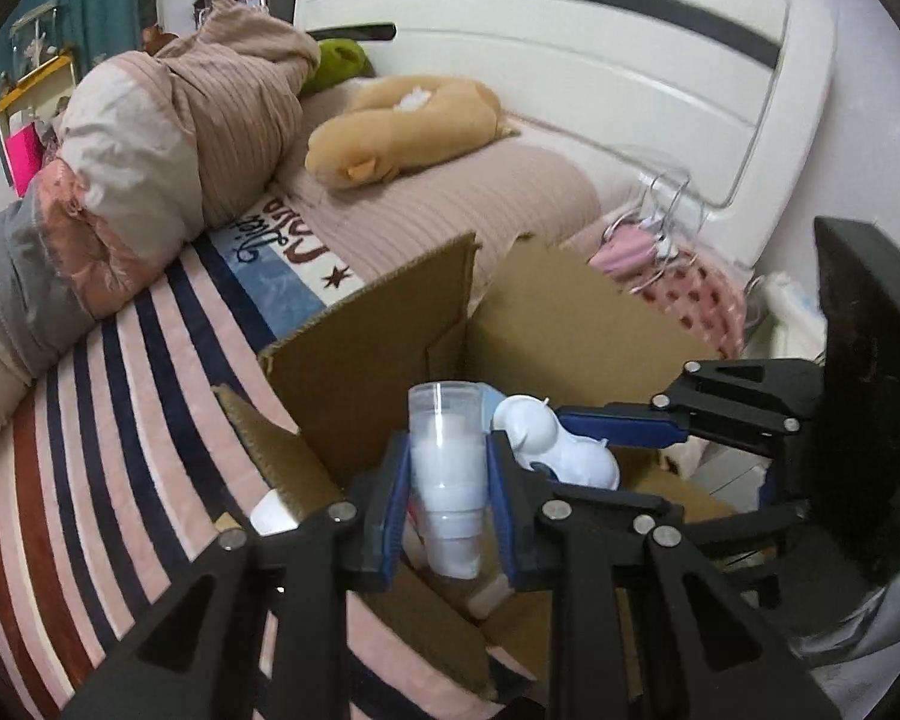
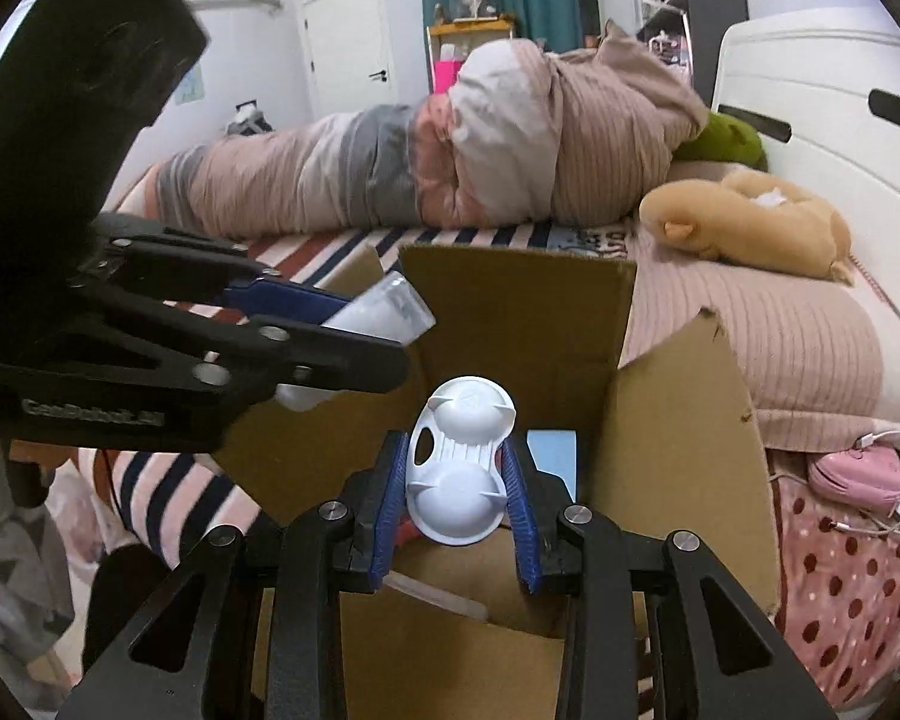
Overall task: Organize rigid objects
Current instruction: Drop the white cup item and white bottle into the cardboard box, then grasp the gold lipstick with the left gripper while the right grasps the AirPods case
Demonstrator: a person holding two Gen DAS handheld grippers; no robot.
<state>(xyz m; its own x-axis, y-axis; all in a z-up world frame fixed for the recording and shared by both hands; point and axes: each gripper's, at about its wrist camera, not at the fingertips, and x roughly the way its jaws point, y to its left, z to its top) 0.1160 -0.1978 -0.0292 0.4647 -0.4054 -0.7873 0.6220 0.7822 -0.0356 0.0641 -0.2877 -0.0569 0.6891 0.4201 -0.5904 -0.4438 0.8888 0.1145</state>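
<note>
An open cardboard box (image 1: 378, 354) stands on the bed; it also shows in the right wrist view (image 2: 684, 450). My left gripper (image 1: 447, 474) is shut on a clear plastic bottle with a white inner part (image 1: 447, 480) and holds it over the box opening. My right gripper (image 2: 459, 480) is shut on a white plastic two-domed piece (image 2: 462, 462), also over the box. In the left wrist view the right gripper (image 1: 576, 432) and its white piece (image 1: 546, 438) sit just right of the bottle. In the right wrist view the left gripper (image 2: 360, 336) holds the bottle (image 2: 378, 312) at left.
A striped blanket (image 1: 90, 420) covers the bed. A rolled quilt (image 2: 420, 156), a tan plush toy (image 1: 402, 126) and a white headboard (image 1: 600, 60) lie beyond the box. A pink device with cables (image 2: 858, 474) lies on dotted cloth at right. A light blue item (image 2: 552, 456) lies inside the box.
</note>
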